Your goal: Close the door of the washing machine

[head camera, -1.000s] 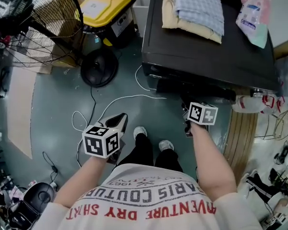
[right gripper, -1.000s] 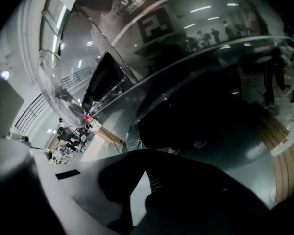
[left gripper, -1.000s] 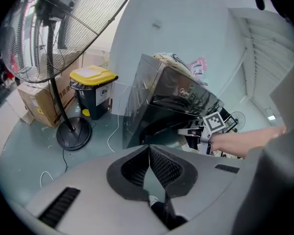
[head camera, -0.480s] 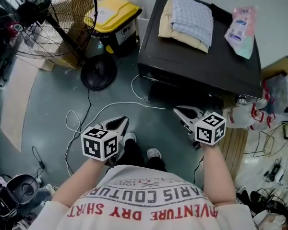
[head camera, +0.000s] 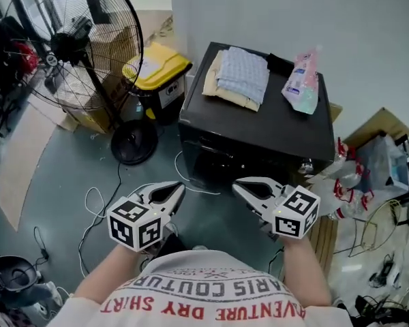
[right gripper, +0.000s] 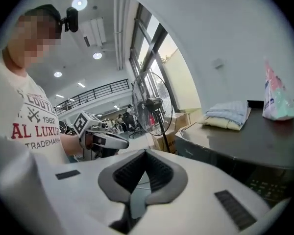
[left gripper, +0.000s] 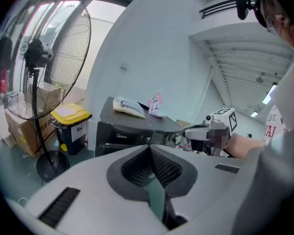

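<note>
The black washing machine (head camera: 259,138) stands against the wall, its dark front (head camera: 221,157) facing me; its door is too dark to make out. My left gripper (head camera: 179,189) is held up in front of my chest, shut and empty, pointing at the machine's lower left. My right gripper (head camera: 236,185) hangs level with it, also shut with nothing between its fingers, short of the machine's front. The left gripper view shows the machine (left gripper: 118,130) beyond the closed left gripper (left gripper: 148,148) and the right gripper (left gripper: 187,131). In the right gripper view the machine's top (right gripper: 245,142) is beyond the right gripper (right gripper: 146,153).
Folded cloths (head camera: 237,80) and a pink pouch (head camera: 302,84) lie on the machine. A standing fan (head camera: 78,43) and a yellow-lidded bin (head camera: 157,73) stand to its left. A white cable (head camera: 105,197) trails on the floor. Bags and clutter (head camera: 368,165) crowd the right.
Both grippers have risen and now sit higher against the machine's front. The right gripper has rolled, its marker cube now turned up. My view has lifted and shows more of the room.
</note>
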The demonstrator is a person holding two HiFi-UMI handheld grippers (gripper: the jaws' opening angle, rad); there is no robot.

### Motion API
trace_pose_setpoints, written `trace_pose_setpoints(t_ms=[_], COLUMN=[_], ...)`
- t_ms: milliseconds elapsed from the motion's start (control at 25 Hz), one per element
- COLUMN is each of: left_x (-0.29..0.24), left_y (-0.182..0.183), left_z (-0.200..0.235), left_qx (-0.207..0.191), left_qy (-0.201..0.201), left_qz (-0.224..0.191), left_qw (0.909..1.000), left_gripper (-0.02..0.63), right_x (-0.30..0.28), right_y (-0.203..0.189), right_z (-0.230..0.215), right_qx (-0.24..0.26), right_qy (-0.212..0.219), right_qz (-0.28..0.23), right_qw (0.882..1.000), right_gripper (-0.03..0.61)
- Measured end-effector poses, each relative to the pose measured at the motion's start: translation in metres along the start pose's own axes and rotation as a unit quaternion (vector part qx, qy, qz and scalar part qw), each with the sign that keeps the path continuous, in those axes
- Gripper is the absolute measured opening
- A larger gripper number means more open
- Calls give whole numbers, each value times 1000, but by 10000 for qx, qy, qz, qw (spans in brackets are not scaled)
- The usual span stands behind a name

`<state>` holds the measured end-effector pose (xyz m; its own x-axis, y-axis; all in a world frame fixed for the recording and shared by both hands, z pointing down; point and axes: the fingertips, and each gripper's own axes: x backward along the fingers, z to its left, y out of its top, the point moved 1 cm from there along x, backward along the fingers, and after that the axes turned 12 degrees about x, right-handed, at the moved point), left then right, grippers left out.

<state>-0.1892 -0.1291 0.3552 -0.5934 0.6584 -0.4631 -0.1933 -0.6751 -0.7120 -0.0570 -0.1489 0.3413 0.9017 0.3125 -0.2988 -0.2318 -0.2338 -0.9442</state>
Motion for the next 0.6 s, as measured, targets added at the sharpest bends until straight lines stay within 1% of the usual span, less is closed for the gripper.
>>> trace_pose_setpoints(t_ms=[160, 280, 400, 600], left_x=[11, 16, 18, 17], left_y=[20, 30, 36, 44], left_z=[-42, -74, -98, -122], left_qx=[-237, -460, -584, -751], left_qy=[-349, -612, -809, -966], left_qz=[-308, -448, -550, -668], left_qw=[9986, 9961, 9935, 9902], left_gripper=[31, 29, 31, 29], right_x=[31, 50, 66, 87], right_y=[31, 52, 62, 73], right_z=[7, 16, 21, 21], right_qx=[41, 269, 392, 517], right_qy=[-160, -237, -280, -445], right_qz=[-427, -714, -876, -1078], right_qw=[9990, 9968, 9950, 9918], right_gripper=[20, 20, 20, 20])
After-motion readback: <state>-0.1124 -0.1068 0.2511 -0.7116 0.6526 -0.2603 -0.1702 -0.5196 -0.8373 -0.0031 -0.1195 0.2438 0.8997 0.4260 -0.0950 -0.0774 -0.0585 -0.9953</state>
